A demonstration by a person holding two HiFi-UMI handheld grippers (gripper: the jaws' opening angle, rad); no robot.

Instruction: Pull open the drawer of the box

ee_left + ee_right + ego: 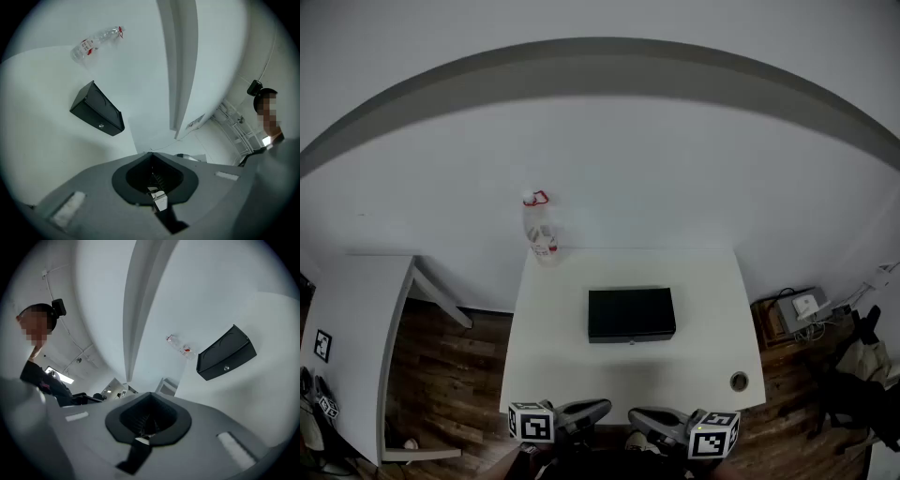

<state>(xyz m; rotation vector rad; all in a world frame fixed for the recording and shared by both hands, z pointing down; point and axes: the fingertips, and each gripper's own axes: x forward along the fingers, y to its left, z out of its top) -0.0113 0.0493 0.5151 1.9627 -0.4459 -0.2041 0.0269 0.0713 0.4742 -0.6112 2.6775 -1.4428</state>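
A flat black box (631,312) lies in the middle of the white table (572,366), its drawer front with a small metal knob (632,343) facing me, the drawer closed. The left gripper view shows the box (96,108) up left, the right gripper view shows the box (226,352) at right. My left gripper (602,407) and right gripper (636,413) hover side by side at the table's near edge, well short of the box. Both are shut with nothing between the jaws: left gripper (150,155), right gripper (149,395).
A clear plastic bottle (542,230) with a red cap stands at the table's far left corner. A small round fitting (739,381) sits near the front right corner. Another white table (356,319) stands at left. A cardboard box (797,311) and bags are on the floor at right.
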